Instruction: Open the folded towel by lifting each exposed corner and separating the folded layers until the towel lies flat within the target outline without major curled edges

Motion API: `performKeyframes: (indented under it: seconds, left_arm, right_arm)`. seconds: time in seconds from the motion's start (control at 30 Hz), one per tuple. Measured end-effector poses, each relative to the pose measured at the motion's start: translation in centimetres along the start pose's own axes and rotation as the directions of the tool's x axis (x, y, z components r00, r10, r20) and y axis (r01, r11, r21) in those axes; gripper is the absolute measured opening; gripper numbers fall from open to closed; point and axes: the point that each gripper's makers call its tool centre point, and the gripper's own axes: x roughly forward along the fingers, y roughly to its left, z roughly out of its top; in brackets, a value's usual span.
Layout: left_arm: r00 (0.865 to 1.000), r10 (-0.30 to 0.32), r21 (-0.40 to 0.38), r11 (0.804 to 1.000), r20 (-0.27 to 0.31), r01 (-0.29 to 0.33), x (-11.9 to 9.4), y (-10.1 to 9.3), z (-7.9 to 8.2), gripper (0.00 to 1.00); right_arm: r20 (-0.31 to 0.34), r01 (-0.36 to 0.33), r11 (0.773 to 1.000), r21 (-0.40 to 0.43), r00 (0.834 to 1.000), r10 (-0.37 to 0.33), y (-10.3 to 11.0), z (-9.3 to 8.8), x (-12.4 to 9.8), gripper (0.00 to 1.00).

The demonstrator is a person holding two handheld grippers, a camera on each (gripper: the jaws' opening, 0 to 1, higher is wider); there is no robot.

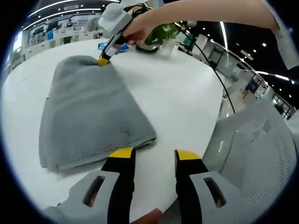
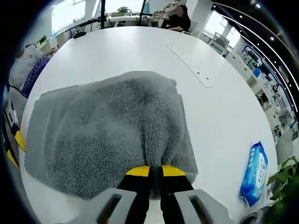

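Observation:
A grey folded towel [image 1: 88, 112] lies on the white table [image 1: 182, 98]. In the left gripper view my left gripper [image 1: 155, 155] stands open just off the towel's near corner, with nothing between its yellow-tipped jaws. At the towel's far corner, my right gripper [image 1: 103, 60], held by a hand, pinches the cloth. In the right gripper view the right gripper [image 2: 156, 171] is shut on the towel [image 2: 107, 135], whose top layer is bunched up into the jaws. The left gripper's yellow tips [image 2: 17, 140] show at the left edge.
A blue wipes packet [image 2: 253, 172] lies on the table to the right, next to a green plant [image 2: 282, 179]. A black cable [image 1: 212, 70] runs across the table. A grey mesh chair [image 1: 254, 154] stands by the table's edge.

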Motion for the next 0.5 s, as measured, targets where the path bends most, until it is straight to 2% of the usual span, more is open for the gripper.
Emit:
performKeyframes:
  seconds: [0.13,0.5]
  left_arm:
    - [1.000,-0.003,0.028,1.000,-0.015,0.003,0.10,-0.18,-0.22,0.32]
    - [1.000,0.000,0.011,1.000,-0.022,0.000,0.09,0.12,-0.49,0.32]
  right_arm:
    - [0.000,0.000,1.000,-0.008,1.000,0.000,-0.44,0.27,0.37,0.03]
    - [-0.006,0.023,0.999,-0.030,1.000,-0.023,-0.77,0.49,0.60,0.03]
